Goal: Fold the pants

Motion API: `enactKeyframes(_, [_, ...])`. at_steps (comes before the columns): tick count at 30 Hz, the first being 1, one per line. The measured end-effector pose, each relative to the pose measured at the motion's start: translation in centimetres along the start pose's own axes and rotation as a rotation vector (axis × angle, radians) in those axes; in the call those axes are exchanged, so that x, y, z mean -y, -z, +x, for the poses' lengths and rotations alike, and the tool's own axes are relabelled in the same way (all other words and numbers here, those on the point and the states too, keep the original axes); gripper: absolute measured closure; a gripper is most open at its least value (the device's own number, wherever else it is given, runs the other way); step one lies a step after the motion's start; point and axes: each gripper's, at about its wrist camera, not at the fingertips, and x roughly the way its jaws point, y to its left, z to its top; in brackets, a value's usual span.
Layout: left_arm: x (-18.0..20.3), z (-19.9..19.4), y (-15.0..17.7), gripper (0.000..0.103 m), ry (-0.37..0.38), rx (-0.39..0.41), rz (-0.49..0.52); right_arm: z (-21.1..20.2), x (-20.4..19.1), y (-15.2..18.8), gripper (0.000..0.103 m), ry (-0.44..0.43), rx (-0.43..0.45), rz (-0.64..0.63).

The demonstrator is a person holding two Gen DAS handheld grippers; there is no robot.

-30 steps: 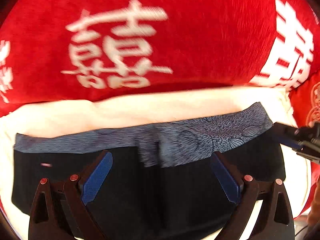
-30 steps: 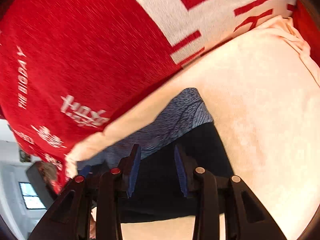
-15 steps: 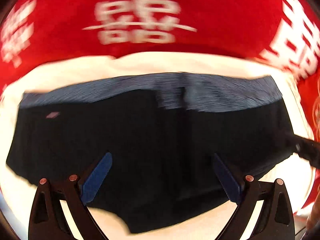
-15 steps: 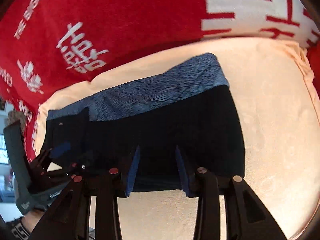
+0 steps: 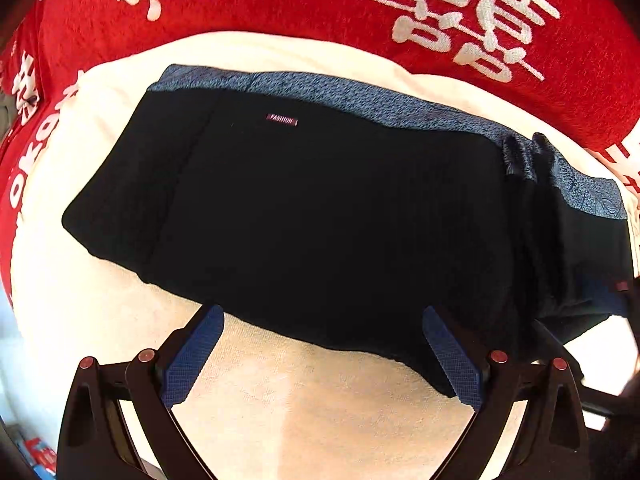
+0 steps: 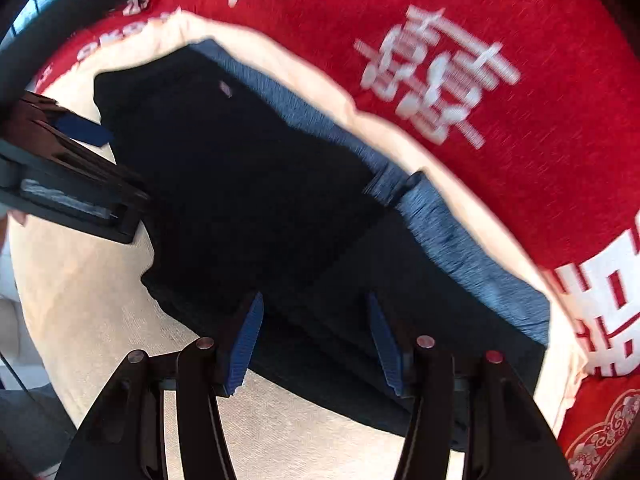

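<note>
Two hand-held grippers hang over the work, both pointing down and neither gripping anything. The left hand-held gripper (image 5: 320,356) has its jaws spread wide, blue pads bare, the near hem of the pants (image 5: 312,216) lying just beyond its fingertips at 12 o'clock. The right hand-held gripper (image 6: 316,344) has its jaws partly apart, having just narrowed a touch, with nothing pinched between them; its tips hover over the near edge of the same garment.

Out from there, the pants lie flat as a dark, roughly rectangular stack on a cream towel (image 5: 312,420). Their speckled blue waistband (image 5: 360,96) runs along the far edge, from about 10 to 3 o'clock in the left view. A small label (image 5: 282,119) sits just under that band. At 3 o'clock a bunched ridge of cloth (image 5: 528,160) breaks the otherwise smooth surface. Beyond the towel, from 9 through 3 o'clock, is a red blanket (image 5: 300,4) with white characters.

The fold looks partly made, with a further fold probably due. To do it well, each gripper should likely drop onto one near corner, pinch through every layer, lift evenly, and carry the edge over without dragging the stack. Smoothing that ridge first would help, since a crease trapped underneath could leave the bundle lopsided.
</note>
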Motion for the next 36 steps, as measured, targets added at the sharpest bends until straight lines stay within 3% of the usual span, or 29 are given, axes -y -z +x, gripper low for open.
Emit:
enactKeyframes(1, [0.0,0.0,-0.1,0.003,0.006,-0.003,-0.006,0.2,0.7,-0.2,0.062,-0.045,-0.015,0.049])
enactKeyframes(2, [-0.1,0.0,-0.1,0.003,0.012,0.0,-0.011,0.0,1.6,-0.3,0.071,-0.08,-0.015,0.106])
enactKeyframes(4, [-0.3,-0.1,-0.2,0.003,0.021,0.01,-0.014,-0.8,3.3,-0.5,0.075,-0.159,-0.014,0.206])
enactKeyframes(8, [-1.1,0.7,0.1,0.003,0.031,-0.024,-0.025,-0.9,3.5,0.2,0.076,-0.228,-0.052,0.259])
enactKeyframes(15, [-1.9,1.3,0.8,0.003,0.042,-0.064,-0.037,0.0,2.2,0.0,0.07,-0.158,-0.099,0.292])
enactKeyframes(17, [-2.3,1.4,0.9,0.003,0.048,-0.067,-0.047,-0.3,1.9,-0.3,0.05,-0.169,-0.112,0.3])
enactKeyframes(19, [-2.6,1.3,0.9,0.003,0.052,-0.063,-0.053,-0.8,1.5,-0.4,0.044,-0.172,-0.114,0.298])
enactKeyframes(36, [-7.0,1.2,1.6,0.003,0.072,-0.059,-0.099,-0.4,-1.0,-1.6,0.044,-0.242,-0.166,0.348])
